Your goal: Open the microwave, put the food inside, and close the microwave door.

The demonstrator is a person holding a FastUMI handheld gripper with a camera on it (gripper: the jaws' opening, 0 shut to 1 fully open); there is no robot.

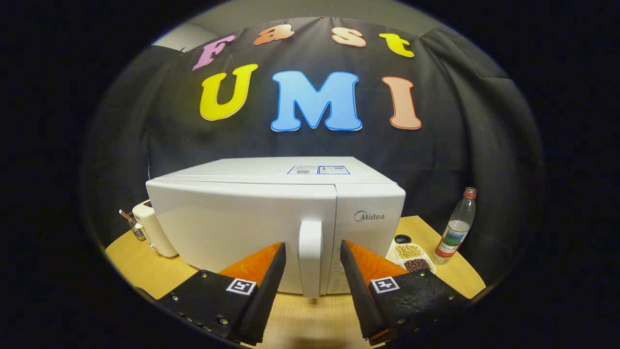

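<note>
A white microwave [242,228] stands on the wooden table [145,271] with its door shut. Its vertical white door handle [310,257] sits on the door's right edge. My gripper [312,249] is open, with one fingertip on each side of the handle and a gap to it on both sides. A white divided dish of food [411,257], holding pale beans and dark beans, lies on the table just right of the microwave, beyond my right finger [361,276].
A clear plastic bottle [456,228] with a red cap stands right of the dish near the table's edge. A white appliance [152,228] sits left of the microwave. The black cloth wall hangs close behind.
</note>
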